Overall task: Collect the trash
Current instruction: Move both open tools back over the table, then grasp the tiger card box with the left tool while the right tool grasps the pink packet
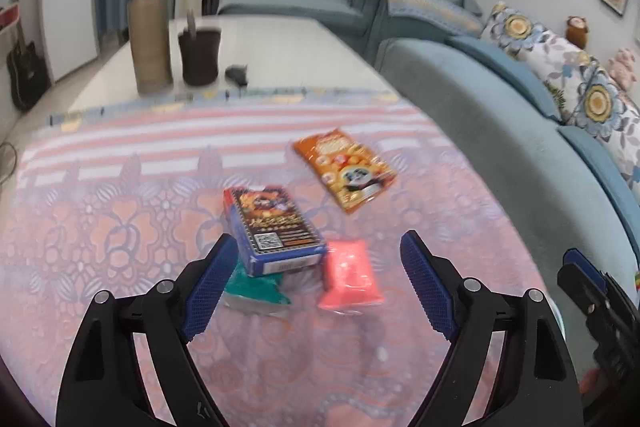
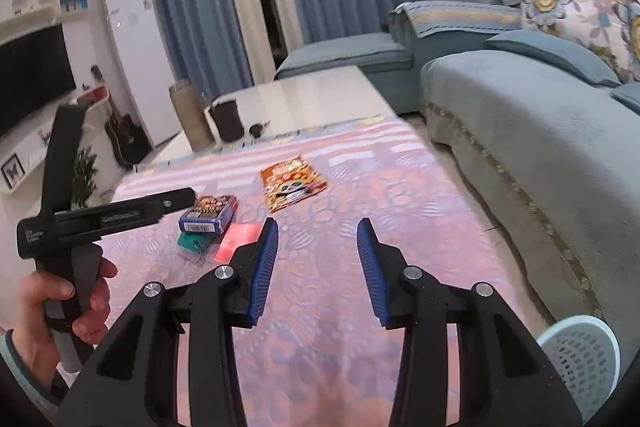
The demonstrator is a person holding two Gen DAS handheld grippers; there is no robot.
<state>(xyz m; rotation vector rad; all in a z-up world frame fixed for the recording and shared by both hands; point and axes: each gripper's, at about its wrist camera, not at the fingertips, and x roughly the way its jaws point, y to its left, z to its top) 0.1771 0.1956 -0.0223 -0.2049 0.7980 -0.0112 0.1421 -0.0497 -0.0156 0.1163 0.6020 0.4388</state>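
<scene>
Several pieces of trash lie on the pink patterned tablecloth (image 1: pixel 100 227). A blue box (image 1: pixel 274 229) rests partly on a green packet (image 1: pixel 256 287). A pink packet (image 1: pixel 350 275) lies to its right. An orange snack bag (image 1: pixel 344 169) lies farther back. My left gripper (image 1: pixel 316 279) is open, just above and in front of the box and pink packet. My right gripper (image 2: pixel 318 267) is open and empty over bare cloth, right of the trash; the box (image 2: pixel 208 215), green packet (image 2: pixel 194 241), pink packet (image 2: pixel 236 241) and orange bag (image 2: pixel 292 183) show there too.
A light blue perforated basket (image 2: pixel 580 359) stands at the table's near right edge. A tan cylinder (image 1: pixel 150 43), dark cup (image 1: pixel 200 57) and small dark object (image 1: pixel 237 74) sit on the far white table (image 1: pixel 280 43). A blue-grey sofa (image 1: pixel 500 131) runs along the right.
</scene>
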